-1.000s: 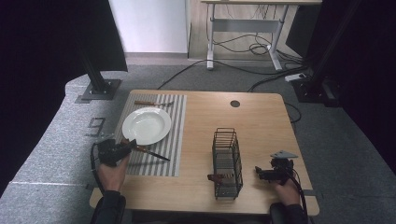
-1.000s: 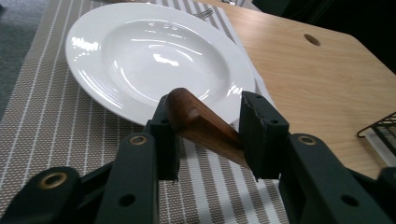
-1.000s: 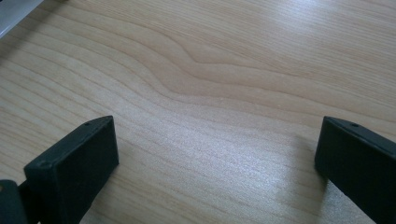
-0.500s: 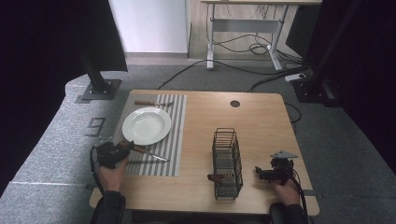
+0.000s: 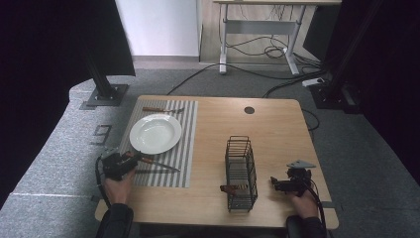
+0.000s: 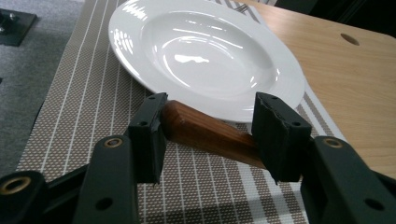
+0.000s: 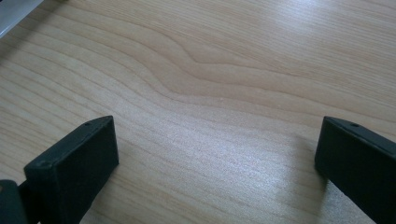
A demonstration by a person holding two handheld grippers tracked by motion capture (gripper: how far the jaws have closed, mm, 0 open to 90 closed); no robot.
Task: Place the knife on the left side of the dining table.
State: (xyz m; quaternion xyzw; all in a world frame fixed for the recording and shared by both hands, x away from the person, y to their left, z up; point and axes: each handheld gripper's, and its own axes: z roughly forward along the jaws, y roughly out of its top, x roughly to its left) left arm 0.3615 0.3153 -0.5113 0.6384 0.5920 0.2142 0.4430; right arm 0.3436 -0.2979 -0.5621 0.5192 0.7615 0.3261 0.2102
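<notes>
Change: the knife [image 5: 157, 164] lies lower on the mat [image 5: 163, 142] than a second ago, when its tip pointed out past the plate; the left gripper [image 5: 130, 159] has drawn slightly back toward the near edge with it.
Left gripper: jaws apart around the knife's brown wooden handle [image 6: 208, 133]; the handle touches the inner face of one jaw, with a gap to the other, so it is not clamped.
Knife: on the striped mat, just in front of the plate [image 5: 155, 133], blade pointing toward the table's [image 5: 277, 124] middle.
Right gripper: jaws [image 5: 275, 184] wide apart, nothing between them, bare wood below, resting low near the table's near right corner.
Plate: white, deep, empty, on the mat; its near rim sits just behind the handle in the left gripper view [image 6: 205, 51].
Second utensil: a wood-handled piece [image 5: 161, 109] lies across the mat's far end, beyond the plate.
Rack: a black wire basket [image 5: 240, 172] stands between the two grippers, right of the mat; a brown handle [image 5: 232, 188] pokes out of its near left side.
Obstacles: the rack stands between the right gripper and the mat; the plate closes off the space behind the knife.
Edges: the left hand [image 5: 118, 186] sits at the mat's near left corner, close to the table edge.
Open room: bare wood between mat and rack, and across the far right of the table around the round cable hole [image 5: 249, 110].
</notes>
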